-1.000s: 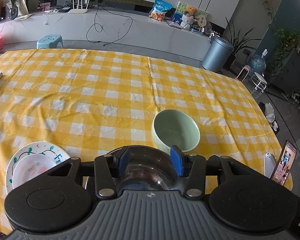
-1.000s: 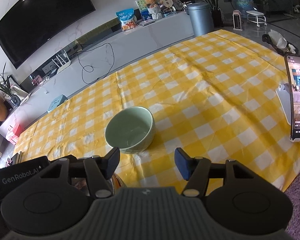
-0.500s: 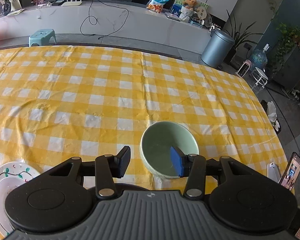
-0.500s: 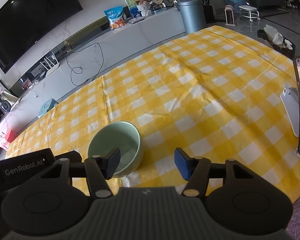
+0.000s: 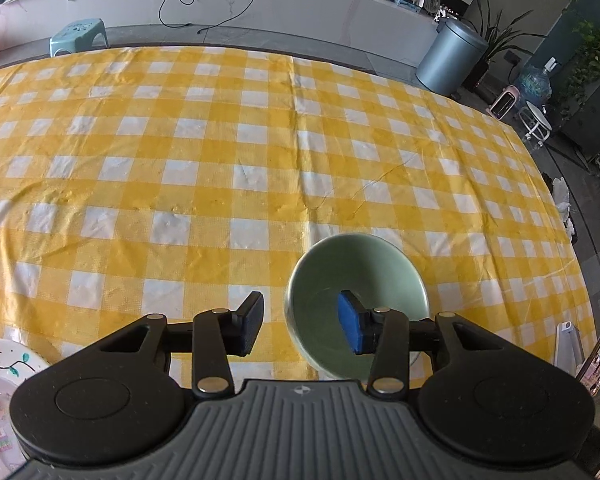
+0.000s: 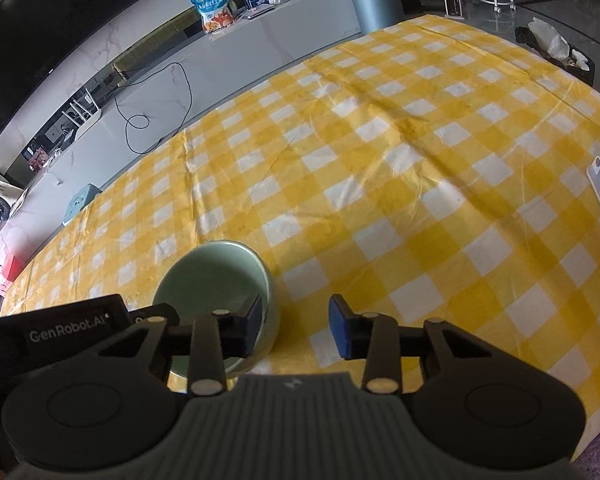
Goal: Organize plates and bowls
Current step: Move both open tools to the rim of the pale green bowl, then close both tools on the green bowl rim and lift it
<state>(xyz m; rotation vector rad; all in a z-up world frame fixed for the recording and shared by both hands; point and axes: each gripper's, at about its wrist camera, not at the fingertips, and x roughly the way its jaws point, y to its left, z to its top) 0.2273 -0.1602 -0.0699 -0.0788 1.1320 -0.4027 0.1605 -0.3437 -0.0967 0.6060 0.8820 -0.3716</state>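
left tongs [image 5: 300, 328] – spread, straddling green bowl [image 5: 356, 276] rim | right tongs [image 6: 294, 326] – spread, likewise

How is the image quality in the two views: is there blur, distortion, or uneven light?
Left wrist view: mostly sharp, even daylight; the fisheye bends the checked tablecloth; the green bowl has a slightly smeared rim. Right wrist view: darker at the bottom, the right claw in shade; the cloth near the right edge looks soft and streaked.

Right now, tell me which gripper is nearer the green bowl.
Too close to call. The left gripper straddles the green bowl's left wall; the right gripper straddles its right wall. Both are open.
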